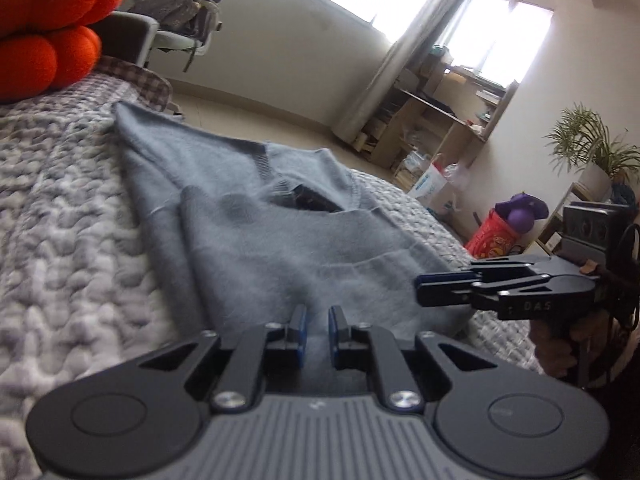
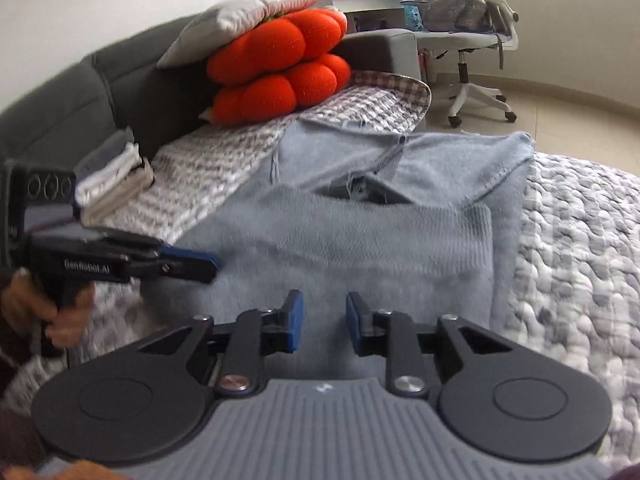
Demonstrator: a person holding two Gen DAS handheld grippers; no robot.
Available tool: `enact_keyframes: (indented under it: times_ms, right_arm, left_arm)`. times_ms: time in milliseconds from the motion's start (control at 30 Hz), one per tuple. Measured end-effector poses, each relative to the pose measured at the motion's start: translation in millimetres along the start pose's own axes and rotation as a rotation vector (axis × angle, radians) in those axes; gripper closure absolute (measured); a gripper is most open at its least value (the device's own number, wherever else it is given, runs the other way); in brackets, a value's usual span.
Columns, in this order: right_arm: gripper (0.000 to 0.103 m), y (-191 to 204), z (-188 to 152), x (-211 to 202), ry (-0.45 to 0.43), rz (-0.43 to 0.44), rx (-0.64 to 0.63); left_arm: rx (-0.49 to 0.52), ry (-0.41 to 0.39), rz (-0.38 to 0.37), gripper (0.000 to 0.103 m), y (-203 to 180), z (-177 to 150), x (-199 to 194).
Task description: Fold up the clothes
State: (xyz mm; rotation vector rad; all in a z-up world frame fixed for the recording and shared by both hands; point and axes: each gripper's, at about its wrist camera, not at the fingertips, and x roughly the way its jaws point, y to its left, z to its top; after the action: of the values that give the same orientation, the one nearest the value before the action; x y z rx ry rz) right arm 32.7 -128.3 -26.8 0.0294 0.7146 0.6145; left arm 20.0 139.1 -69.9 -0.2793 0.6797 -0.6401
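Left gripper (image 1: 317,326) sits at six o'clock over the blue sweater (image 1: 280,248), jaws a narrow slit, gripping nothing; right gripper (image 2: 322,320), jaws parted wider, empty.

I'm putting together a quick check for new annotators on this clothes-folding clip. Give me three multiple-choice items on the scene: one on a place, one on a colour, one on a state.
1. Where does the sweater lie?
A. on the grey knitted blanket
B. on the office chair
C. on the floor

2. What colour are the round plush cushions behind it?
A. purple
B. orange-red
C. white

3. How does the sweater lie?
A. spread flat at full length
B. rolled into a ball
C. its lower part folded up toward the collar

Answers:
1 A, the blanket's knit shows on both sides of it.
2 B, bright orange-red lobes sit under a pale pillow.
3 C, a ribbed hem edge lies across the body just below the neckline.
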Motion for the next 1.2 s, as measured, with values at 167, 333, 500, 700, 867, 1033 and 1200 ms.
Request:
enact_keyframes:
  times_ms: [167, 333, 500, 700, 867, 1033, 1200]
  right_arm:
    - [0.075, -20, -12, -16, -0.008, -0.039, 0.059]
    - [0.075, -36, -20, -41, -0.024, -0.048, 0.142]
    - [0.072, -46, -22, -61, -0.042, -0.029, 0.239]
    - [0.060, -58, -27, -77, -0.040, -0.002, 0.366]
    - [0.054, -68, -33, -81, -0.010, 0.025, 0.500]
    - [0.049, -75, -40, -81, 0.022, 0.061, 0.594]
    - [0.049, -82, -49, -76, 0.037, 0.092, 0.657]
  left_arm:
    - [-0.096, -0.043, -0.022, 0.093, 22, -13, -31]
    - [-0.157, -0.041, -0.015, 0.090, 25, -21, -54]
    - [-0.251, -0.032, -0.059, 0.072, 28, -24, -69]
    - [-0.377, -0.010, -0.155, 0.048, 28, -24, -76]
    - [-0.465, 0.051, -0.178, 0.038, 32, -25, -68]
    - [-0.554, 0.098, -0.197, 0.033, 40, -31, -57]
    - [-0.627, 0.057, -0.223, 0.033, 52, -37, -50]
